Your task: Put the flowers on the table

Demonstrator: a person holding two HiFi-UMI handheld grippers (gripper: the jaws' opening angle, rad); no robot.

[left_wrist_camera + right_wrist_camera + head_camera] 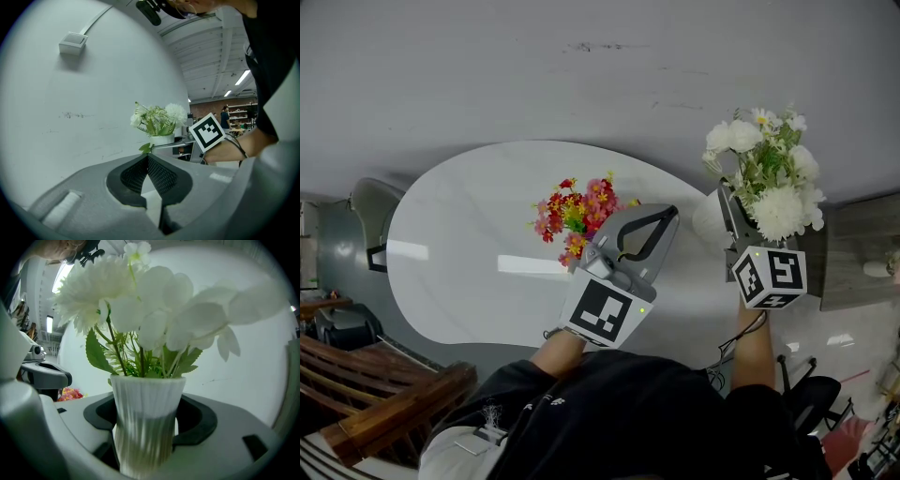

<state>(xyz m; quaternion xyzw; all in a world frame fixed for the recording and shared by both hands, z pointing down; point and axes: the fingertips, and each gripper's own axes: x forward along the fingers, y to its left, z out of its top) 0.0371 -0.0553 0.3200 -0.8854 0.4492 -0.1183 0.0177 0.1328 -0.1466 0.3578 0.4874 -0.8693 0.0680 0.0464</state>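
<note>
Holding white vase (pixel 146 413) of flowers (pixel 764 178) in my right gripper (pixel 731 220), jaws clamped on ribbed wall, at table (pixel 459 234) right rim. My left gripper (pixel 148 158) has jaws together, empty, beside red flowers (pixel 574 214). Risk: top-heavy, could tip if set on the rim. Vase base hidden; can't tell if landed.

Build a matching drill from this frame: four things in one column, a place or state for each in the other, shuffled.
Things:
1. white vase
2. red flowers
3. left gripper
4. table

Place or state:
A. jaws closed
B. white, rounded top
C. clamped in the right gripper
D. sitting on the table

Pairs: 1-C, 2-D, 3-A, 4-B
</note>
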